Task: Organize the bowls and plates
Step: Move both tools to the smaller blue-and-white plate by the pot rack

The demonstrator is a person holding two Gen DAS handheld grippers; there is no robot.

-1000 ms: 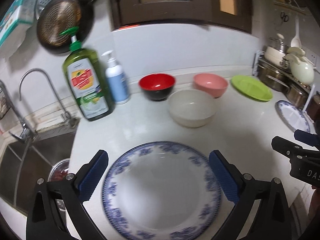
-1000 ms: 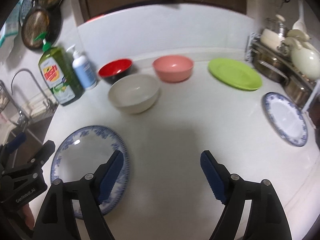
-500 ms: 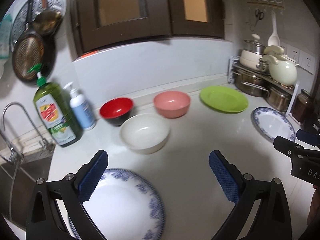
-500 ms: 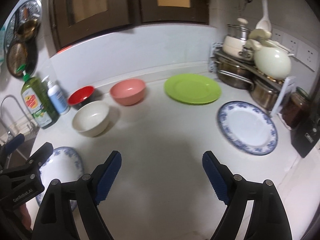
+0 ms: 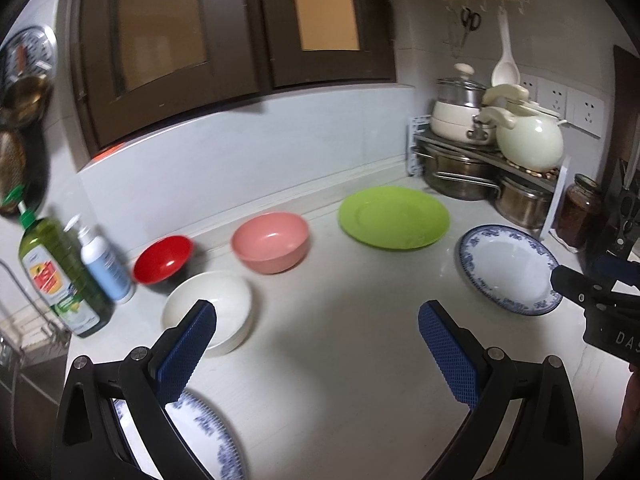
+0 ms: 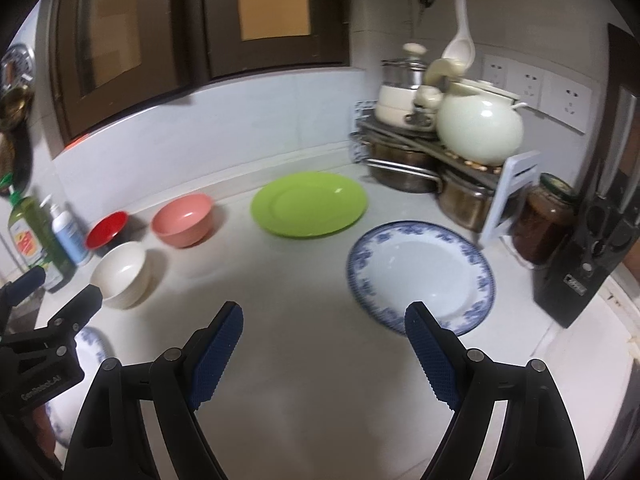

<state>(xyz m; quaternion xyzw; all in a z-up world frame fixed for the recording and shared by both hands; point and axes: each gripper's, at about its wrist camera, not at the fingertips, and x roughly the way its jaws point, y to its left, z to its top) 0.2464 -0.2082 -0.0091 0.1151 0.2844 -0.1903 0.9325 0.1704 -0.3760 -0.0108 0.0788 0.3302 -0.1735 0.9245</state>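
On the white counter stand a red bowl (image 5: 162, 258), a pink bowl (image 5: 270, 242), a white bowl (image 5: 208, 310), a green plate (image 5: 394, 216) and a blue-rimmed plate (image 5: 506, 268). A second blue-rimmed plate (image 5: 204, 432) lies at the near left, partly under my left gripper (image 5: 318, 346), which is open and empty above the counter. My right gripper (image 6: 324, 342) is open and empty, just left of the blue-rimmed plate (image 6: 420, 274). The green plate (image 6: 308, 204), pink bowl (image 6: 182, 220), white bowl (image 6: 120, 274) and red bowl (image 6: 106, 234) lie beyond it.
A green soap bottle (image 5: 56, 276) and a white pump bottle (image 5: 104, 262) stand at the left by the sink. A rack with steel pots and a cream kettle (image 6: 478, 126) fills the back right corner. A dark jar (image 6: 546, 224) and a black knife block (image 6: 600, 232) stand at the right.
Both grippers have swung right and lifted. The near blue-rimmed plate has slid to the lower left of the left view; the right blue-rimmed plate now lies close to the right gripper.
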